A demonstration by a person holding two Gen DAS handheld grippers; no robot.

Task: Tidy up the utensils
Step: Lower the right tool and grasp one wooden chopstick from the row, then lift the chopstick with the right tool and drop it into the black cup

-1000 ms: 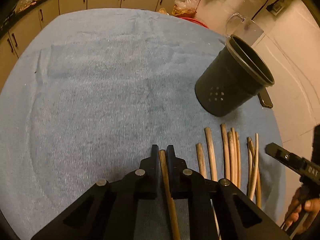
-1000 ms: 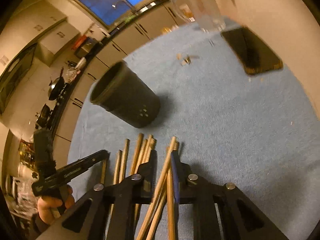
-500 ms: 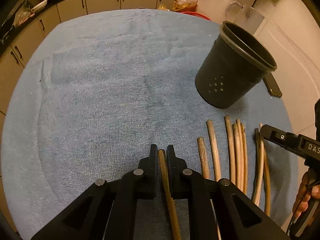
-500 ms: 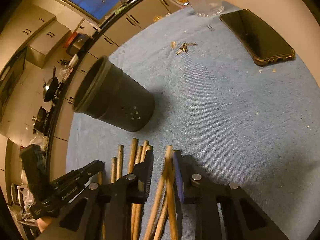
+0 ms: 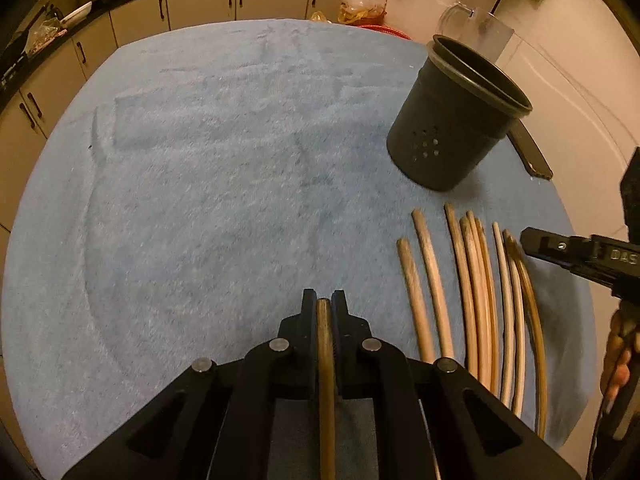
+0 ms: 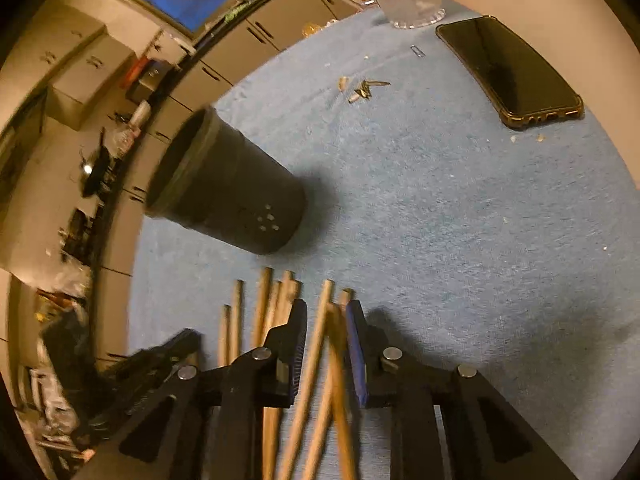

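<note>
Standing black holder [image 5: 452,128] empty; left jaws pinching chopstick [image 5: 325,344], right jaws straddling chopsticks [image 6: 326,344].

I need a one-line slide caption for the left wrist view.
Left claw shut on one chopstick above blue towel, near black holder.

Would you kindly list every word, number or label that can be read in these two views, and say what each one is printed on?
"DAS", or possibly "0AS": pale embossed characters on the side of the right gripper, cut off by the edge of the left wrist view, so only partly readable.
Nothing legible on the black utensil holder, the phone or the chopsticks.
</note>
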